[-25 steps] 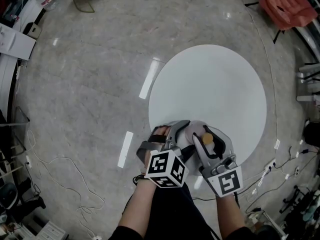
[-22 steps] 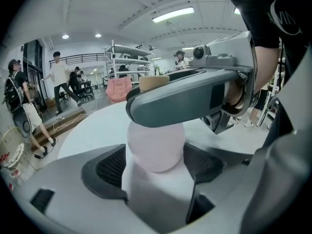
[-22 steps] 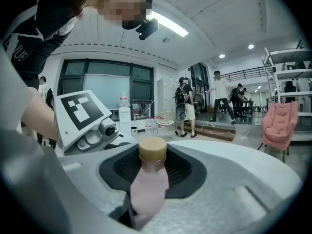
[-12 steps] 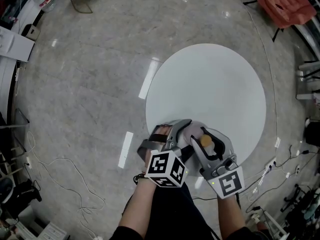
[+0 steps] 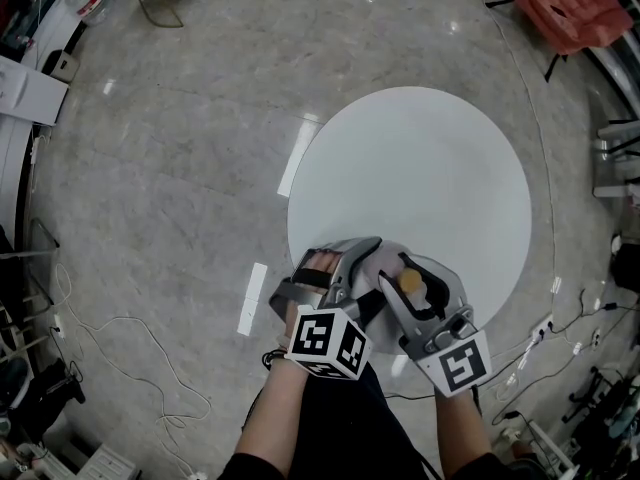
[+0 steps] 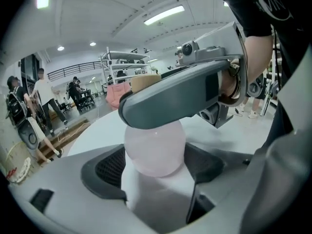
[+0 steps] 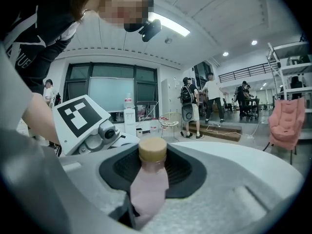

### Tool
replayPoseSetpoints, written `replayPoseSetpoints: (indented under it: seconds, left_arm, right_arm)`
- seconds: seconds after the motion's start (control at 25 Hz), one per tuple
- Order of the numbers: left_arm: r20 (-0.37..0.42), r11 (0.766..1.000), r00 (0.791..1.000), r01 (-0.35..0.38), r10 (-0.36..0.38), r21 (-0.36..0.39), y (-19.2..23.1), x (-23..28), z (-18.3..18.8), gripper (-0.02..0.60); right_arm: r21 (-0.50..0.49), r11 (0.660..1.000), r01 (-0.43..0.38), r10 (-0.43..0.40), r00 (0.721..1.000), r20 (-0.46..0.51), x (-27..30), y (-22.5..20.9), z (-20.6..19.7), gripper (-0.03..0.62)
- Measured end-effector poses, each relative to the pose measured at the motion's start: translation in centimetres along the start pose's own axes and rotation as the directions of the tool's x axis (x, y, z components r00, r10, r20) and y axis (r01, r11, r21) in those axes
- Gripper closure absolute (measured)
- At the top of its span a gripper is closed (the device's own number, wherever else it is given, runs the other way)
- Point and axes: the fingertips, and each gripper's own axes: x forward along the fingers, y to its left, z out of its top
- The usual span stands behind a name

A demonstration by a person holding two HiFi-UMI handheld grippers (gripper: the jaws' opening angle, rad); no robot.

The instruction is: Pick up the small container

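Note:
The small container (image 5: 411, 281) is a pale pink bottle with a tan cap, held over the near edge of the round white table (image 5: 420, 168). My right gripper (image 5: 420, 286) is shut on its body; in the right gripper view the bottle (image 7: 148, 184) stands between the jaws (image 7: 152, 172) with the cap up. My left gripper (image 5: 372, 273) comes in from the left. In the left gripper view the bottle's rounded bottom (image 6: 155, 150) fills the gap between the dark pads (image 6: 105, 167), and the left gripper (image 6: 155, 162) looks closed on it. The right gripper's jaw crosses above it.
Grey polished floor surrounds the table, with cables (image 5: 120, 358) at the lower left and right. A pink armchair (image 5: 570, 8) stands at the far right. Several people (image 7: 207, 99) stand in the background. The person's forearms (image 5: 290, 408) reach in from the bottom edge.
Both grippers and the bottle stay as they were. The left gripper's marker cube has drifted slightly down and left in the head view.

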Motion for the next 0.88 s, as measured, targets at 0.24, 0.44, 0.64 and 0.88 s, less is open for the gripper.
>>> replayPoseSetpoints:
  seconds: [0.24, 0.44, 0.64, 0.88]
  left_arm:
    - [0.015, 1.000, 1.000, 0.013, -0.013, -0.020, -0.3, 0.3, 0.2, 0.236]
    - [0.032, 0.999, 0.999, 0.021, -0.020, -0.032, -0.5, 0.3, 0.3, 0.236]
    - [0.060, 0.998, 0.998, 0.016, -0.012, -0.054, 0.0, -0.1, 1.3, 0.236]
    - [0.086, 0.996, 0.996, 0.027, -0.020, -0.089, 0.8, -1.2, 2.7, 0.236]
  right_arm:
    - [-0.006, 1.000, 0.000, 0.000, 1.000, -0.012, -0.1, -0.1, -0.2, 0.464]
    - [-0.011, 1.000, 0.007, -0.007, 1.000, -0.021, -0.2, -0.1, -0.2, 0.464]
    - [-0.035, 0.999, 0.004, -0.005, 0.999, -0.036, -0.2, -0.2, 0.9, 0.464]
    - [-0.040, 0.999, -0.006, 0.003, 0.998, -0.058, -0.1, -0.4, 2.8, 0.464]
